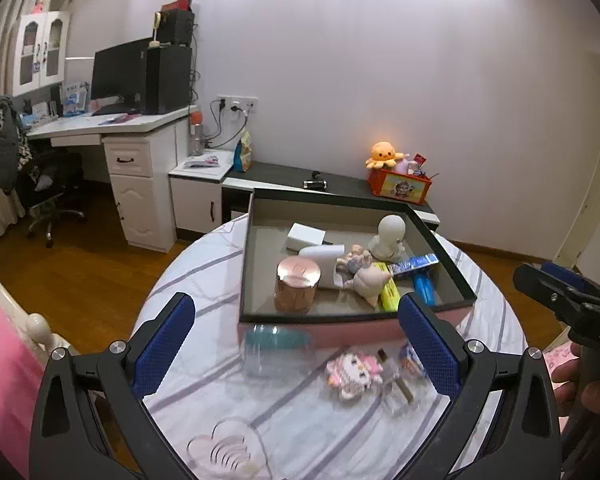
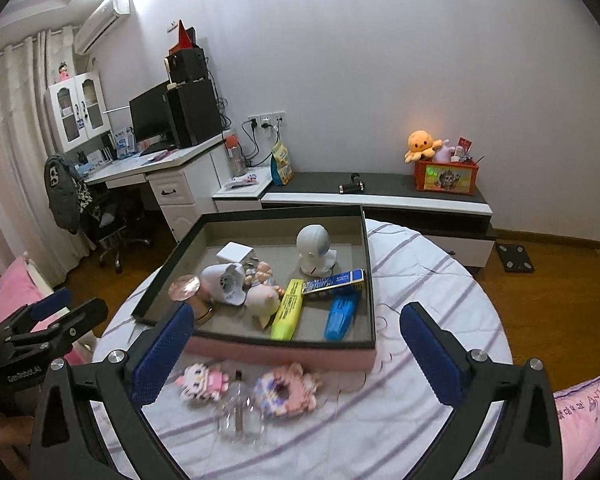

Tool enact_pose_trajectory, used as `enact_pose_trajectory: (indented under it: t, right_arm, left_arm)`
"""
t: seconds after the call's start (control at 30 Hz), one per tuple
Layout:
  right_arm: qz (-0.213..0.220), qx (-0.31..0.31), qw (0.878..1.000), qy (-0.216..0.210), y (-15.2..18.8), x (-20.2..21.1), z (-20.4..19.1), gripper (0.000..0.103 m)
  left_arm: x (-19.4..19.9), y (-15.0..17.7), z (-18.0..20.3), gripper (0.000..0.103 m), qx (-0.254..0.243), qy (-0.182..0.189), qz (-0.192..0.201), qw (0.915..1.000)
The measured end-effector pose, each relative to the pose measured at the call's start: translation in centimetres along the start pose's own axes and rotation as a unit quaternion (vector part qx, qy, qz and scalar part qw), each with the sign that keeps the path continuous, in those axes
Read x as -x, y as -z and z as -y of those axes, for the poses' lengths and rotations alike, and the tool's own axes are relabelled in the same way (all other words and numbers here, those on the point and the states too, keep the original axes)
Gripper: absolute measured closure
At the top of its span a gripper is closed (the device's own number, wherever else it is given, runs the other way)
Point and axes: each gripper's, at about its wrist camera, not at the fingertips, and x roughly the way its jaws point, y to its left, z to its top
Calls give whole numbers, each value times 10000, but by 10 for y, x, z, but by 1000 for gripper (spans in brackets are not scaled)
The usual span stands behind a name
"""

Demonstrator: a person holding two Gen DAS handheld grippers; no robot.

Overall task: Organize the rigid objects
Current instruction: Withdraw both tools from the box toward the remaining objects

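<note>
A pink box with a dark rim (image 1: 340, 334) (image 2: 280, 354) stands on a round table with a striped cloth (image 1: 204, 280) (image 2: 432, 288). In it are a copper jar (image 1: 298, 284), a white figurine (image 2: 314, 248), a pig toy (image 2: 262, 300), a yellow marker (image 2: 288, 308) and a blue marker (image 2: 342, 314). In front of the box lie a clear cup (image 1: 274, 346), a pink bead cat (image 1: 354, 374) (image 2: 202, 380), a small glass bottle (image 2: 240, 408) and a bead ring (image 2: 286, 388). My left gripper (image 1: 296, 348) is open above these. My right gripper (image 2: 296, 352) is open above them too.
A clear heart-shaped piece (image 1: 228, 446) lies near the table's front edge. A low dark bench (image 2: 380, 190) with an orange toy box (image 2: 448, 176) stands behind. A desk with a monitor (image 1: 118, 76) and a chair (image 1: 44, 192) are at left.
</note>
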Motion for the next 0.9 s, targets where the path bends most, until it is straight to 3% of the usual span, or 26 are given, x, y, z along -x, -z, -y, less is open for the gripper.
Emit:
enact_pose_trajectory:
  t: [0.43,0.9]
  right_arm:
    - [-285,-104,9995,43,54,29,-2,0]
    - [-353,-84,9993,26,63,35,-5,0]
  left_arm:
    - [30,49,7,0,15,36,-302,9995]
    - [39,57,9,0,-9,33,-307,9995]
